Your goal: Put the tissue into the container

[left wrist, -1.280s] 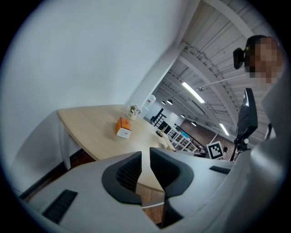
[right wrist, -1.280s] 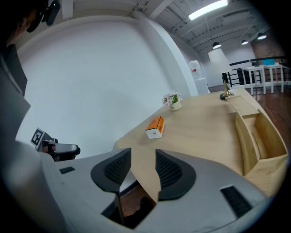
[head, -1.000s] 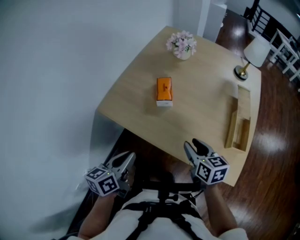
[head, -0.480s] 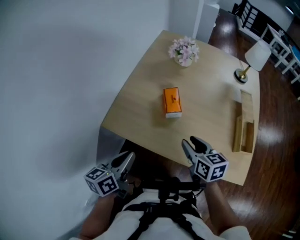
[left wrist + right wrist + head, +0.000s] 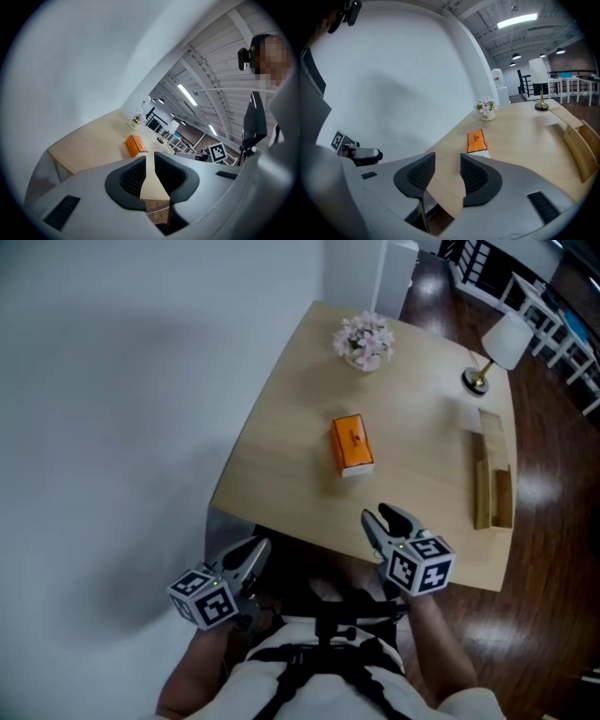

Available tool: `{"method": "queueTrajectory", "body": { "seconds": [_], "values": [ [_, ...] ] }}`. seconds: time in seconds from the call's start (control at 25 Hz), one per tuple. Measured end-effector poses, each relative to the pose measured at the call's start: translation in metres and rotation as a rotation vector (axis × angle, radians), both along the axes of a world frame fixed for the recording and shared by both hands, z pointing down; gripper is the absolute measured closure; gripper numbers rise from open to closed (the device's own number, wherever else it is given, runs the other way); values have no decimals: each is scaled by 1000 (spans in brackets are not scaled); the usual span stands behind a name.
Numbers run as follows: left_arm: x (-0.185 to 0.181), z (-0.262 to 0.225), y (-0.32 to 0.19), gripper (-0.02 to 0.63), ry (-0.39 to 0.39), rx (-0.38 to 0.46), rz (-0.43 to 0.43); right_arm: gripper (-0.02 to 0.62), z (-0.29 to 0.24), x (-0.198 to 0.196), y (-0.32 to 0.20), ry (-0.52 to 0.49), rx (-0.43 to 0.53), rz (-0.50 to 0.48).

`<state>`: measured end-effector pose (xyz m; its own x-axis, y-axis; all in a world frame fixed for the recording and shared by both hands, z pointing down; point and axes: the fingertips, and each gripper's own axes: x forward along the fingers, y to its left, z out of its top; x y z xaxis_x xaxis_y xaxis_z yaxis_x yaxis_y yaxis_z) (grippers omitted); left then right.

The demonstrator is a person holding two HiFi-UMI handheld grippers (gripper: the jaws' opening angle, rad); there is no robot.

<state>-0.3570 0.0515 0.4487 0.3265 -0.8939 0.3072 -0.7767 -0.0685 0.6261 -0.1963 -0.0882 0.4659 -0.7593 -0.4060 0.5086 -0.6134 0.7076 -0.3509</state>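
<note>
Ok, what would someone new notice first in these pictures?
The orange tissue box lying alone in the middle of the table stands out most. Beyond it a pot of pink flowers sits near the far edge, and a wooden container lies along the right edge.

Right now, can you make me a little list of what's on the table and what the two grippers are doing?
Table: light wood, beside a white wall
Tissue box: orange, near the middle
Container: wooden, at the right edge, apart from the box
Flowers: small pot, far side
Lamp: far right corner
Left hand-held gripper: open, empty, short of the table
Right hand-held gripper: open, empty, at the near edge
</note>
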Motion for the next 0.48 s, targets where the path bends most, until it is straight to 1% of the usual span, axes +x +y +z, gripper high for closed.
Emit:
{"method": "queueTrajectory", "body": {
  "seconds": [0.12,0.24,0.48],
  "values": [
    [-3,1,-4,565,7,10,33,425,0,-5,1,13,6,20],
    [-4,1,-7,565,15,24,48,425,4,-5,-1,29,0,27],
    [-14,0,-16,565,-7,17,15,425,12,-15,-17,30,-3,6]
  ]
}}
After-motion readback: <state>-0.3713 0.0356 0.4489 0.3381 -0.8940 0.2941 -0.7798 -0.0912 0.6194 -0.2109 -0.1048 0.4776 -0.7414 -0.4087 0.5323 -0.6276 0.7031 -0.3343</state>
